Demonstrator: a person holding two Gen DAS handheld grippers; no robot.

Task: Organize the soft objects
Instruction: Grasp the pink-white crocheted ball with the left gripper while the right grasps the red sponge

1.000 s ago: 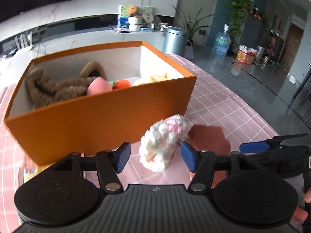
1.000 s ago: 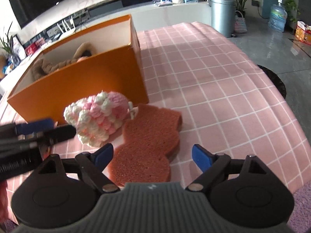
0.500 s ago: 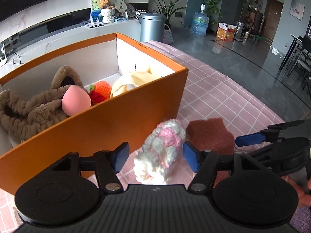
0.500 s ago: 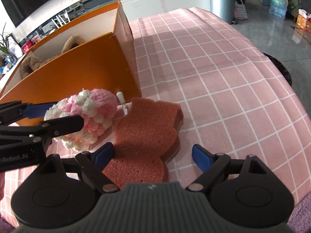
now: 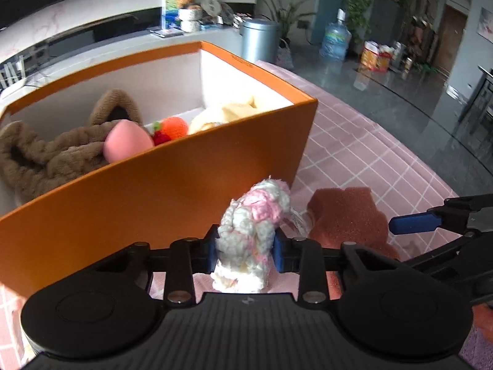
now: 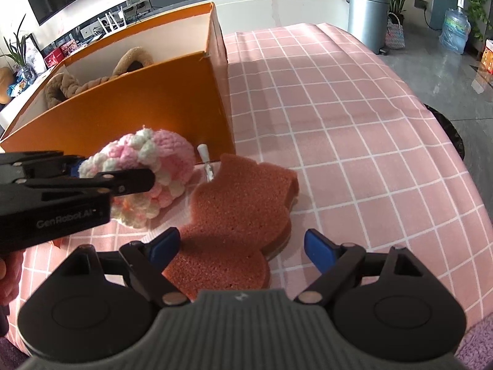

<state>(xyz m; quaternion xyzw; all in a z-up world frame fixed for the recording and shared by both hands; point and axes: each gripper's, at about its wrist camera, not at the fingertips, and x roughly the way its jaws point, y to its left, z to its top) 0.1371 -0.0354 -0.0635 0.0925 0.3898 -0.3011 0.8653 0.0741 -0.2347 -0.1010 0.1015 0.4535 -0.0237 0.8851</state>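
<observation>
1. The yarn ball (image 5: 255, 225) was fluffy, chunky knit in pink and white.
2. The sponge (image 6: 237, 203) looked porous and matt, with a rough open-cell surface.
3. The box (image 5: 172, 191) seemed smooth card, orange outside with a slight sheen, plain white inside.
4. The cloth on the desk (image 6: 354, 129) was a soft, matt pink check.
5. The brown plush (image 5: 46, 160) in the box was thick and furry.
6. The bin (image 6: 366, 15) looked like brushed metal.
7. The floor (image 5: 400, 92) was dark and glossy, mirroring the room.
</observation>
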